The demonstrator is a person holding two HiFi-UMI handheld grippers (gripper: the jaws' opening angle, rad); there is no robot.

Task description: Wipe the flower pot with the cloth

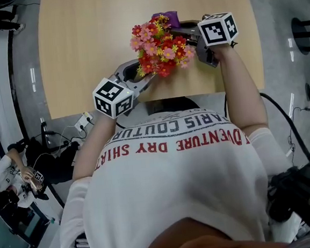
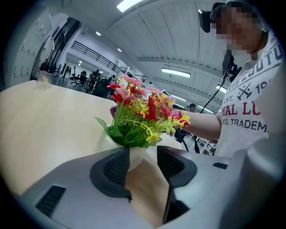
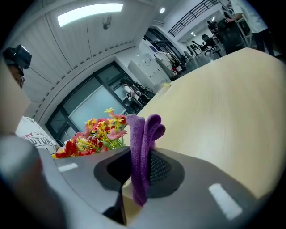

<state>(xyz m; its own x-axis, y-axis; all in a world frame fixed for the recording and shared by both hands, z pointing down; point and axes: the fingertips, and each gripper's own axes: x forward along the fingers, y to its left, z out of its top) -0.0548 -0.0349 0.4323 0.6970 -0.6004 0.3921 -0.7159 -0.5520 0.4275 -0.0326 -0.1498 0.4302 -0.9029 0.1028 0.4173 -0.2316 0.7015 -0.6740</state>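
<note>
A bunch of red, pink and yellow artificial flowers (image 1: 162, 47) stands near the front edge of the wooden table (image 1: 82, 35) and hides its pot in the head view. In the left gripper view the white flower pot (image 2: 138, 154) sits between the two pads of my left gripper (image 2: 143, 156), which is shut on its lower part. From the lower left in the head view, my left gripper (image 1: 143, 76) reaches under the flowers. My right gripper (image 3: 140, 156) is shut on a folded purple cloth (image 3: 143, 134). It holds the cloth (image 1: 170, 19) at the far right side of the flowers, with my right gripper (image 1: 181, 27) just behind them.
A clear cup (image 2: 44, 79) stands far off on the table. The table's near edge runs just in front of the person's torso (image 1: 174, 162). On the floor to the left lie a power strip (image 1: 82, 121) and cables, with another person (image 1: 13, 171) seated beyond.
</note>
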